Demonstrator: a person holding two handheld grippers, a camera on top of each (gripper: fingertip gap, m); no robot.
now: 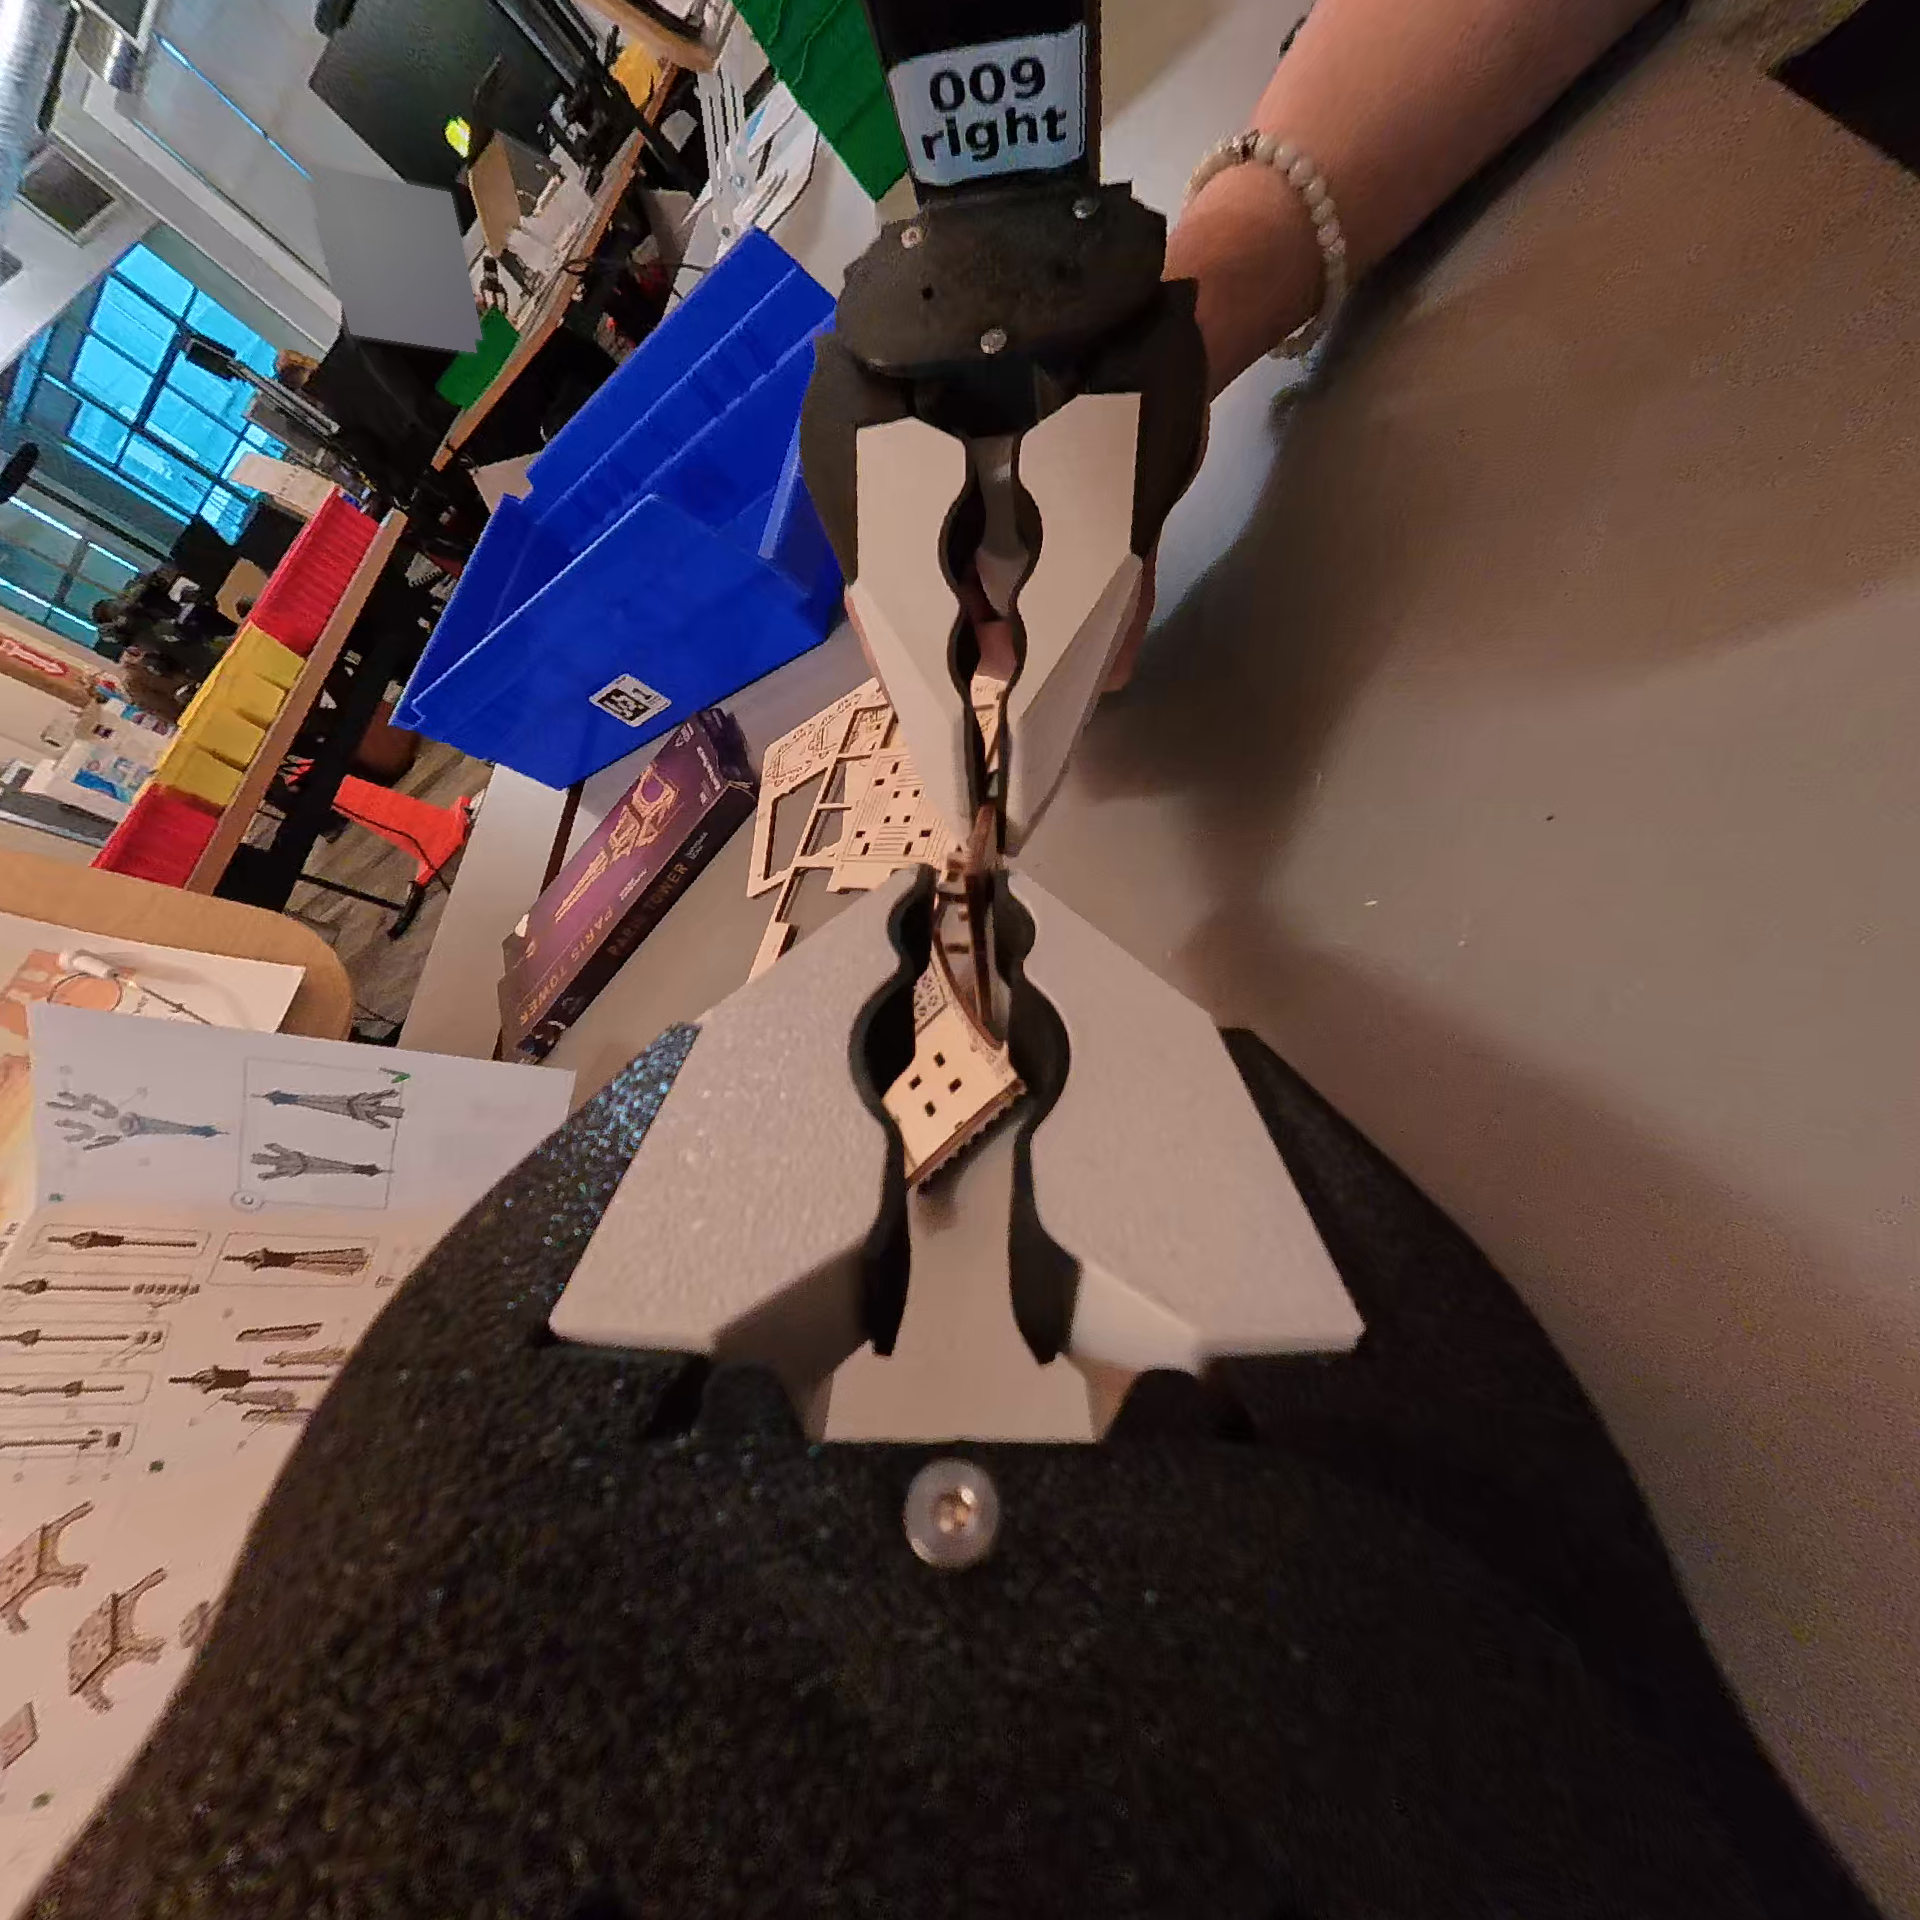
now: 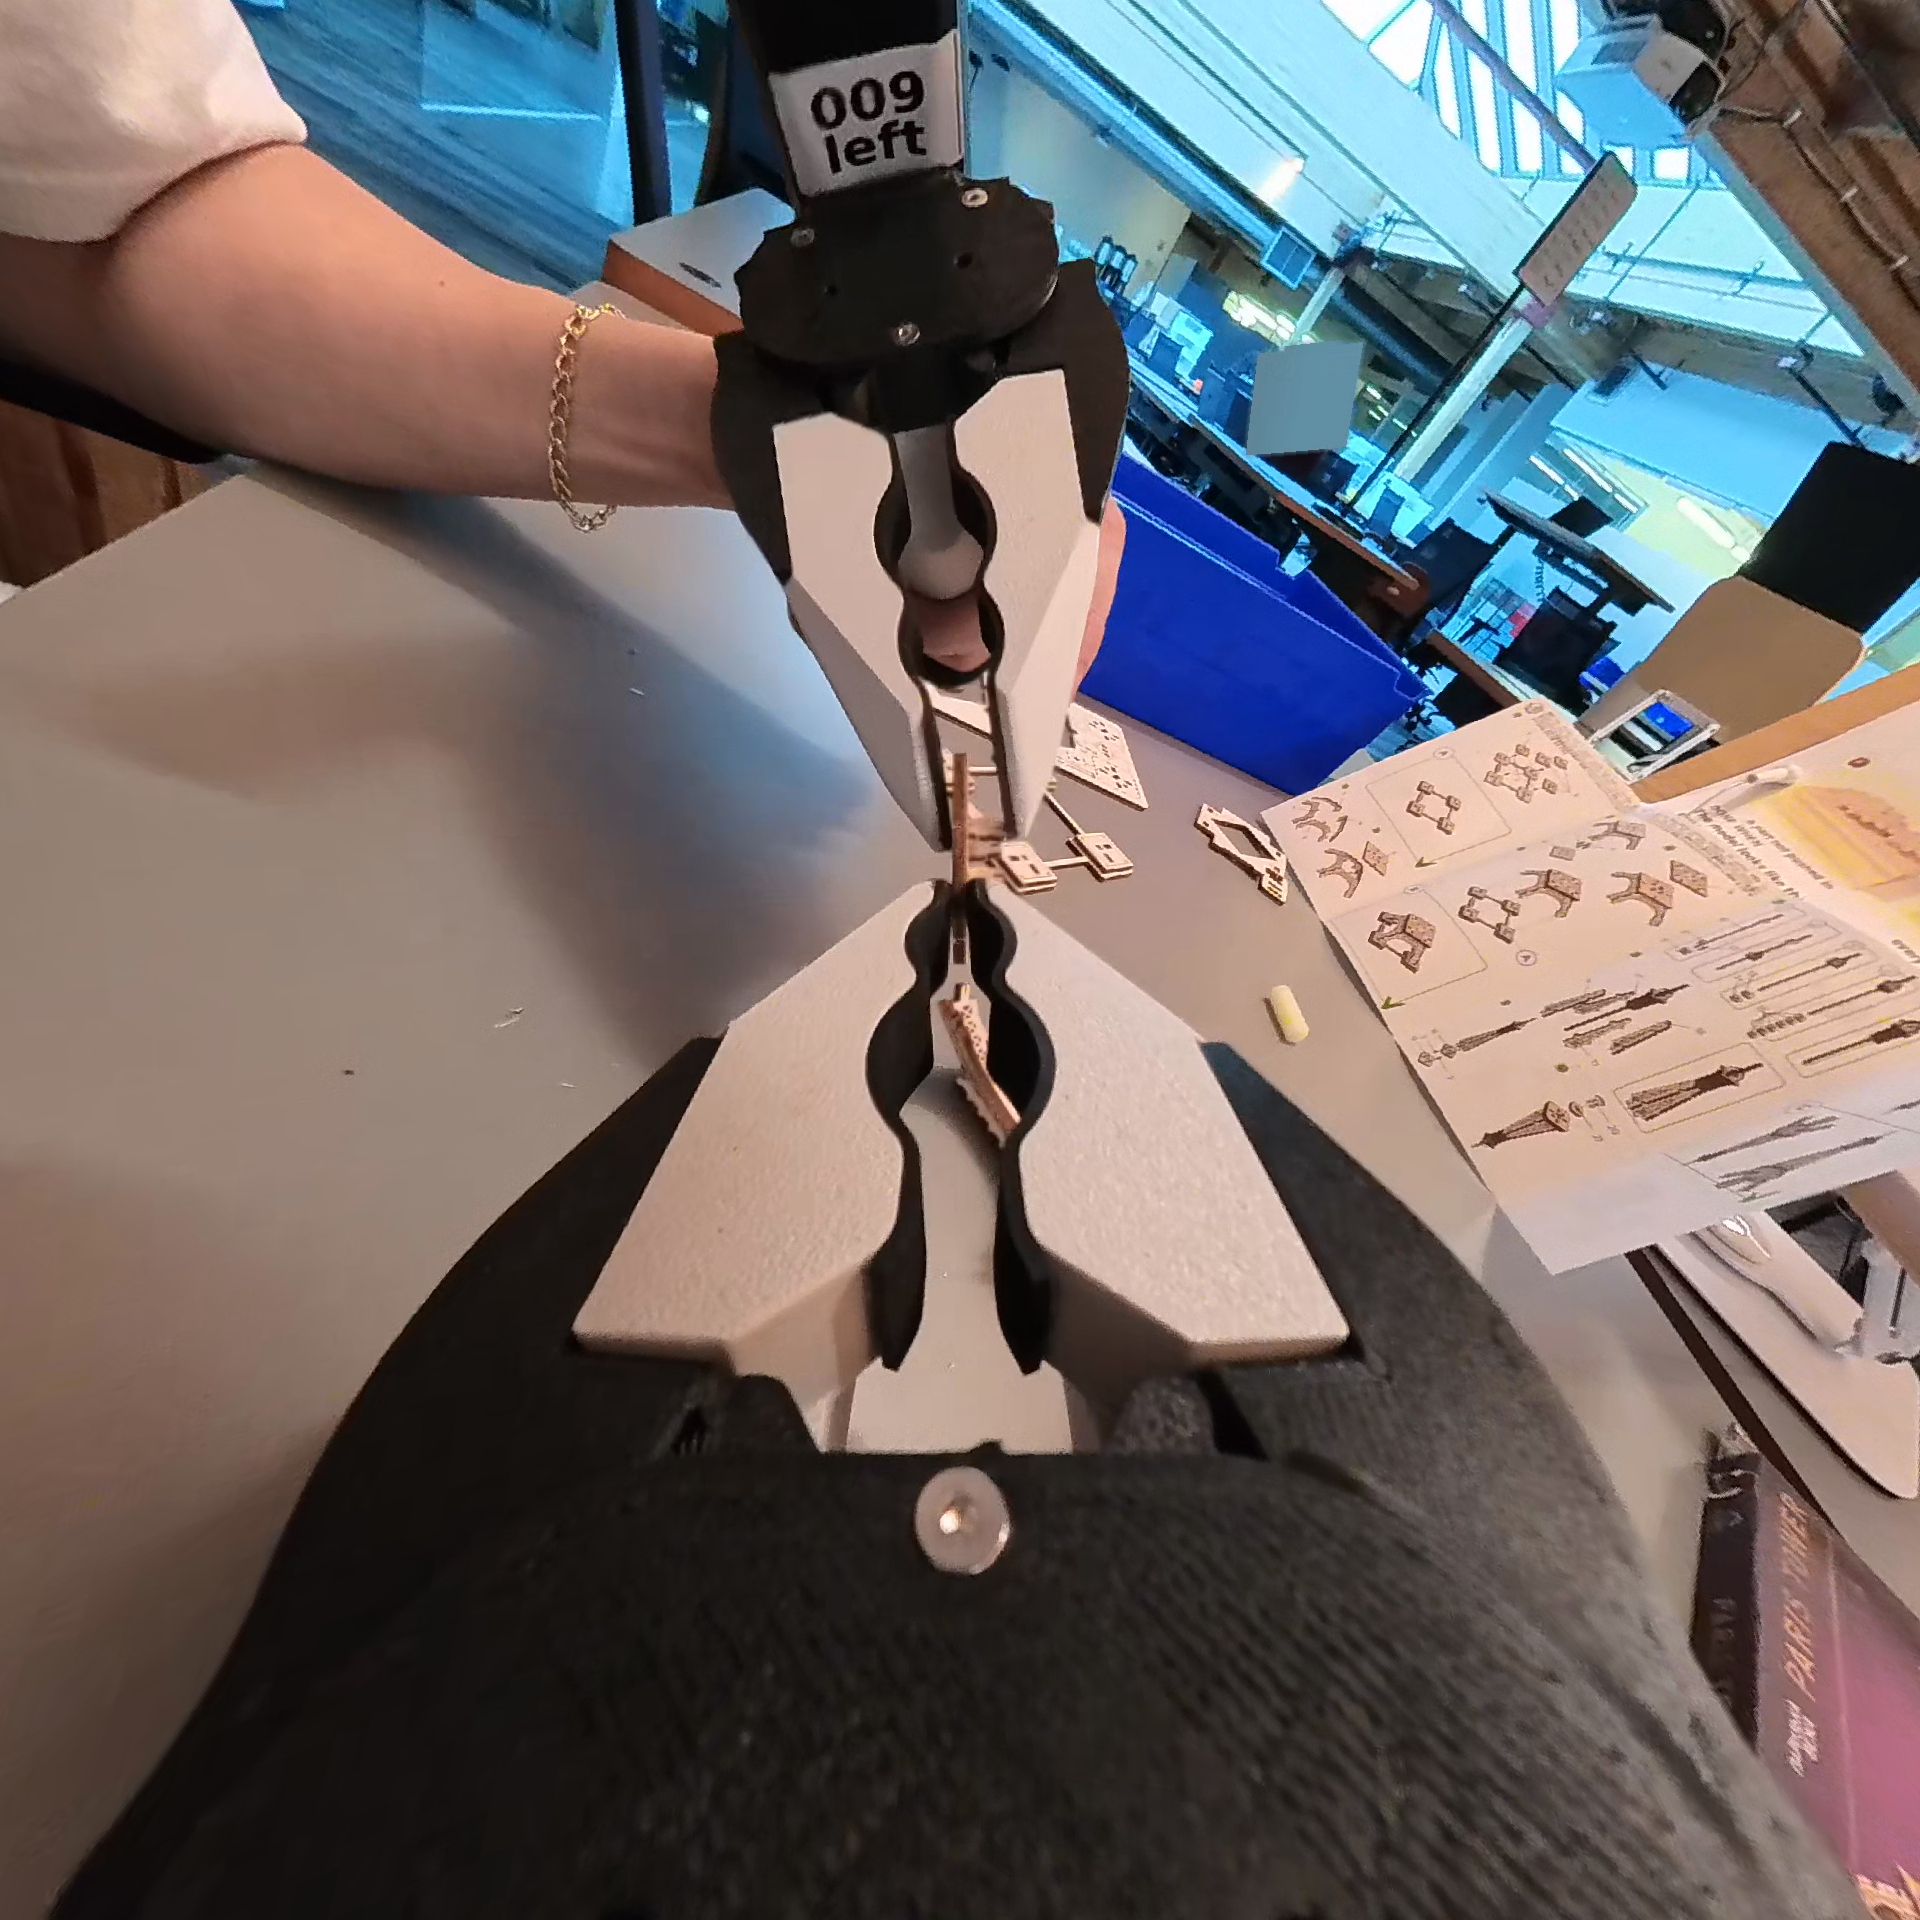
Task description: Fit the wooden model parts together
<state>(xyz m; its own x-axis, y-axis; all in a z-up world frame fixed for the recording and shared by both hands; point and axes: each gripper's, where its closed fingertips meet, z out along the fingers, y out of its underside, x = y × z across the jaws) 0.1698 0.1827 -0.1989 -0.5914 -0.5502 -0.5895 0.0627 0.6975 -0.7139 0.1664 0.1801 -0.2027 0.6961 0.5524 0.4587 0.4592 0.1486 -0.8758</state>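
Note:
My left gripper (image 1: pixel 961 883) is shut on a flat wooden part (image 1: pixel 951 1112) with square holes, which runs back between its grey fingers. My right gripper (image 2: pixel 956 899) is shut on a curved wooden part (image 2: pixel 977 1081) with a toothed edge. The two grippers point at each other, tip to tip, a little above the grey table (image 2: pixel 312 831). The right gripper (image 1: pixel 987 831) fills the top of the left wrist view. The left gripper (image 2: pixel 971 831) fills the top of the right wrist view, with its wooden part (image 2: pixel 964 831) edge-on at its tips. The two parts meet between the tips; the joint itself is hidden.
Behind the grippers lie punched-out wooden sheets (image 1: pixel 831 821), a purple box (image 1: pixel 623 883) and a blue bin (image 1: pixel 644 582). An instruction sheet (image 2: pixel 1621 966) lies to the side, with a diamond-shaped wooden frame (image 2: pixel 1242 852) and a small pale cylinder (image 2: pixel 1286 1013) near it. A person's forearms hold both grippers. The grippers are tip to tip, or close to it.

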